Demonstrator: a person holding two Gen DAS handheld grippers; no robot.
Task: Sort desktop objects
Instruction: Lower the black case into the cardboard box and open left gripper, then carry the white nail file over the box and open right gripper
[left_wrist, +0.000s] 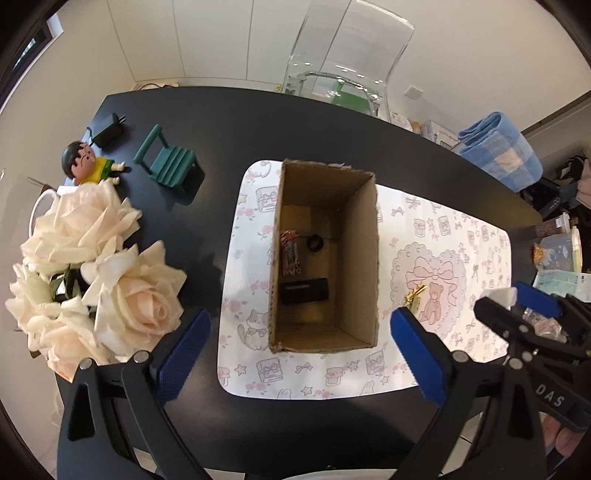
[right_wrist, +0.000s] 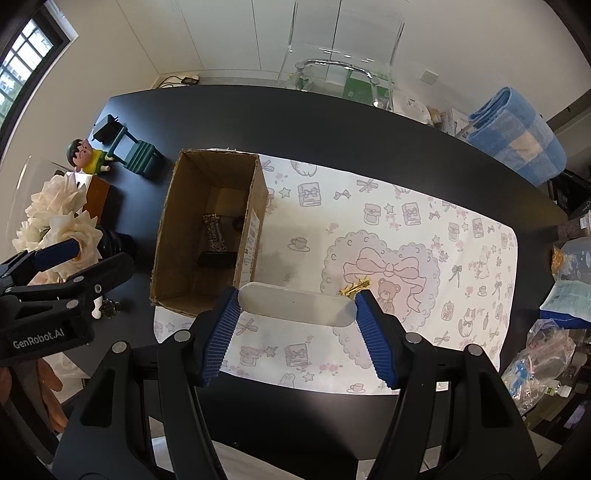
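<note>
An open cardboard box (left_wrist: 364, 258) (right_wrist: 168, 236) stands on a patterned white mat (left_wrist: 472, 236) (right_wrist: 369, 206). Inside lie a snack bar (left_wrist: 291, 253), a small black ring (left_wrist: 315, 243) and a black rectangular item (left_wrist: 304, 290). My right gripper (right_wrist: 295, 306) is shut on a flat white oblong case (right_wrist: 295, 304), held above the mat just right of the box; it also shows in the left wrist view (left_wrist: 502, 295). A gold hair clip (right_wrist: 355, 288) (left_wrist: 415, 293) lies on the mat. My left gripper (left_wrist: 299, 328) is open and empty, above the box's near end.
White roses (left_wrist: 92, 266) stand at the left. A boy figurine (left_wrist: 86, 166), a green toy chair (left_wrist: 168, 160) and a black charger (left_wrist: 109, 129) sit at the table's far left. A clear chair (left_wrist: 343, 55) and blue towel (left_wrist: 502, 147) are beyond. Packets (right_wrist: 569, 295) lie right.
</note>
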